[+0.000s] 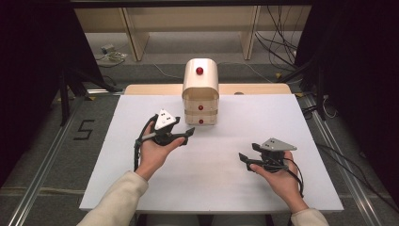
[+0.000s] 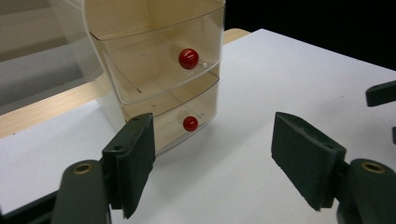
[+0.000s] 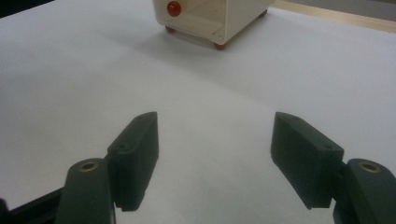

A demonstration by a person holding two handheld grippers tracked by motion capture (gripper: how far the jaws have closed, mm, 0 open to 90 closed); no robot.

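A small cream drawer cabinet (image 1: 201,92) with a rounded top and red knobs stands at the back middle of the white table (image 1: 141,188). My left gripper (image 1: 184,126) is open just left of and in front of its lowest drawer, apart from it. In the left gripper view the open jaws (image 2: 212,126) frame the bottom drawer's red knob (image 2: 190,123), with the middle knob (image 2: 188,58) above; both drawers look pushed in. My right gripper (image 1: 249,152) is open over bare table at the front right, with nothing between its jaws (image 3: 215,123), and points toward the cabinet (image 3: 210,14).
A wooden board (image 1: 254,89) runs along the table's far edge behind the cabinet. Beyond it are a wooden shelf frame (image 1: 134,33) and loose cables (image 1: 277,42) on the floor. Metal rails (image 1: 42,174) flank the table.
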